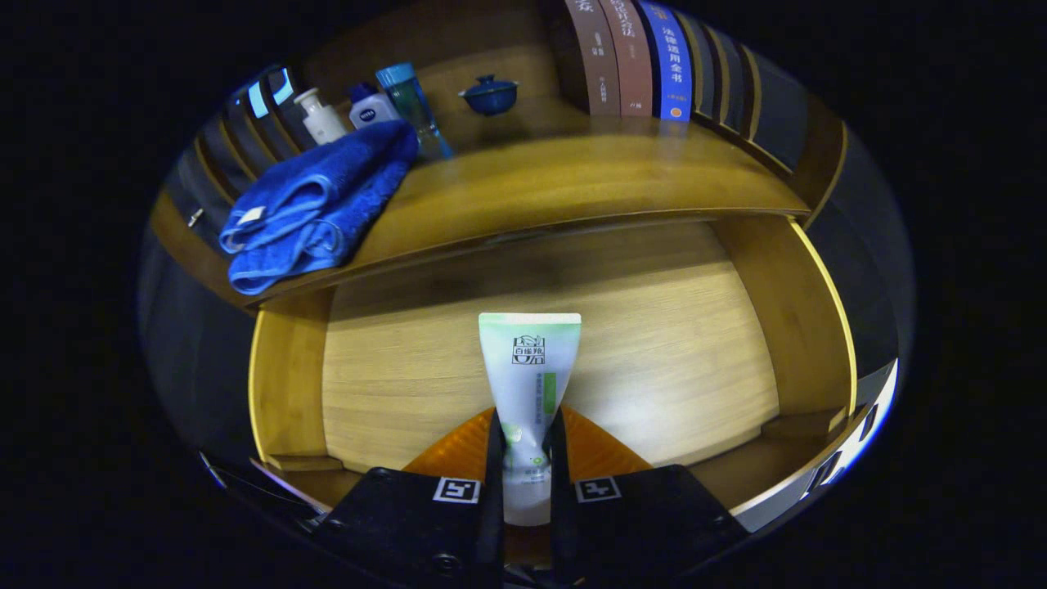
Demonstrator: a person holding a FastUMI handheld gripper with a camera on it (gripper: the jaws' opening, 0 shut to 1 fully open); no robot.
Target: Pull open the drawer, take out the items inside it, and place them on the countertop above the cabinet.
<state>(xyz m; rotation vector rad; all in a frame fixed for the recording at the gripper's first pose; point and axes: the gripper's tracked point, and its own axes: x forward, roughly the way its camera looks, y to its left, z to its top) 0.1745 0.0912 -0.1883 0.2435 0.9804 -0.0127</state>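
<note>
A white and green tube (530,384) stands up between my fingers, and my gripper (527,446) is shut on its lower part. I hold it over the open wooden drawer (654,343), whose floor lies bare below. Whether the tube touches the floor I cannot tell. The wooden countertop (572,180) runs above and beyond the drawer. On its left end lies a folded blue towel (311,209), with a white pump bottle (321,117), a small blue-capped bottle (371,106) and a clear teal-capped bottle (413,106) behind it.
A small blue lidded bowl (491,94) sits at the back of the countertop. Several books (630,57) stand upright at the back right. The drawer's side walls (286,376) rise left and right of my fingers.
</note>
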